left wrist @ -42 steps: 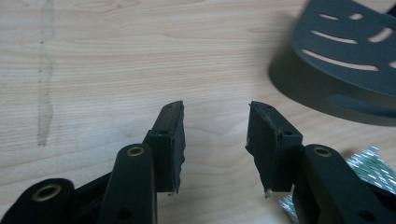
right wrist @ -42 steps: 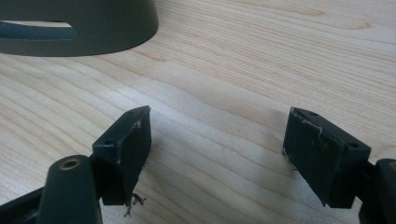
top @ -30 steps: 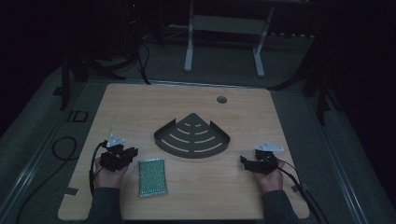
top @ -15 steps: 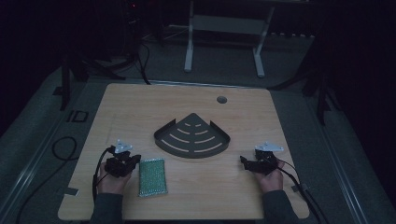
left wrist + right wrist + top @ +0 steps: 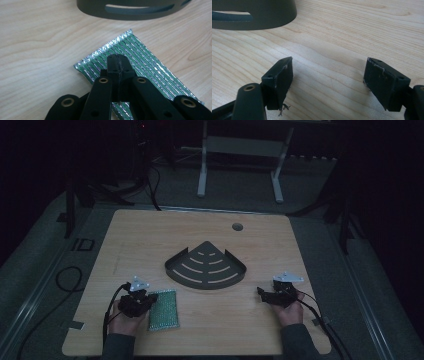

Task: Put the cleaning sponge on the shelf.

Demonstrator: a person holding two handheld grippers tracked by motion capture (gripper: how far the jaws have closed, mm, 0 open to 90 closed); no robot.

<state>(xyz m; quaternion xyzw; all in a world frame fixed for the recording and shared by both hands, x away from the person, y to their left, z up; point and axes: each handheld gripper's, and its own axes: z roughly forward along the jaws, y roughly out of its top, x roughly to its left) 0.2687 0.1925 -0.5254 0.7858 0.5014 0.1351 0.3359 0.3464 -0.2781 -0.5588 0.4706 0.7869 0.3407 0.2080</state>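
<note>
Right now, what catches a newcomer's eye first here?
The green, silver-striped scouring pad near the table's front left, with the left gripper over it, jaws shut together. Then the dark fan-shaped slotted tray at mid-table. The right gripper waits open over bare wood at front right.

left gripper (image 5: 117,62): jaws closed together | right gripper (image 5: 328,75): jaws wide apart

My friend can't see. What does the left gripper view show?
The left gripper, its black jaws shut together, sits over a shiny green striped scrubbing pad lying on a wooden table. A dark slotted tray is at the top.
</note>
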